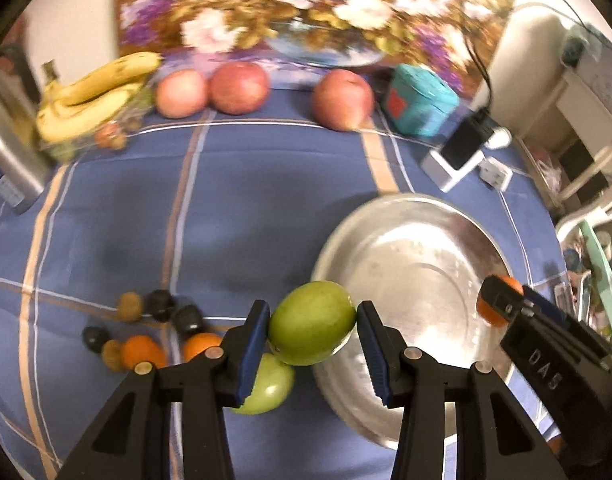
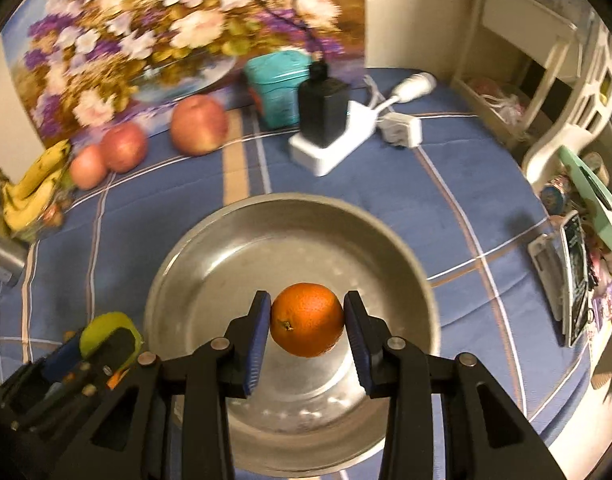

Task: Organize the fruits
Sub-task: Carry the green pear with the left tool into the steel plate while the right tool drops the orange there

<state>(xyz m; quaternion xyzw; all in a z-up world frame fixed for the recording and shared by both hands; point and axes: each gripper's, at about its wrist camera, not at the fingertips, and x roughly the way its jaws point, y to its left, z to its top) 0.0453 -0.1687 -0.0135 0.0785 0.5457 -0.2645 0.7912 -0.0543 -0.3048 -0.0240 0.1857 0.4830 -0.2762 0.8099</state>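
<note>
While the left wrist cam looks down its fingers, the left gripper (image 1: 312, 322) is clamped partway closed on a green fruit (image 1: 312, 324), both blue pads touching its sides, fruit lifted off the cloth. Just below/behind it, near the left finger, a 2nd green fruit (image 1: 267, 386) lies on the blue checked tablecloth (image 1: 225, 208). Further left of the gripper: two oranges (image 1: 141, 350), a few dark fruits (image 1: 159, 304) and small brownish ones, all bunched close. Right of the gripper and just ahead, a steel pan (image 1: 406, 248), its near-left rim under the held fruit. Over the pan's right edge, the right gripper (image 1: 500, 304) w/ an orange (image 1: 494, 312) between its fingers. Far ahead: 3 red apples (image 1: 237, 88), bananas (image 1: 93, 92) ahead-left, teal tin (image 1: 420, 100) ahead-right.

Right wrist cam: right gripper (image 2: 307, 320) is closed narrow on the orange (image 2: 307, 320), pads pressing both sides, held above the steel pan (image 2: 233, 248), over its near half. Pan sits directly below and ahead of the fingers. To the left, low down, the left gripper (image 2: 109, 340) shows w/ its green fruit (image 2: 95, 330), by the pan's left rim. Ahead: black charger on a white power strip (image 2: 330, 152), teal tin (image 2: 275, 84) beyond it, apples (image 2: 199, 124) ahead-left, bananas (image 2: 33, 192) far left.
</note>
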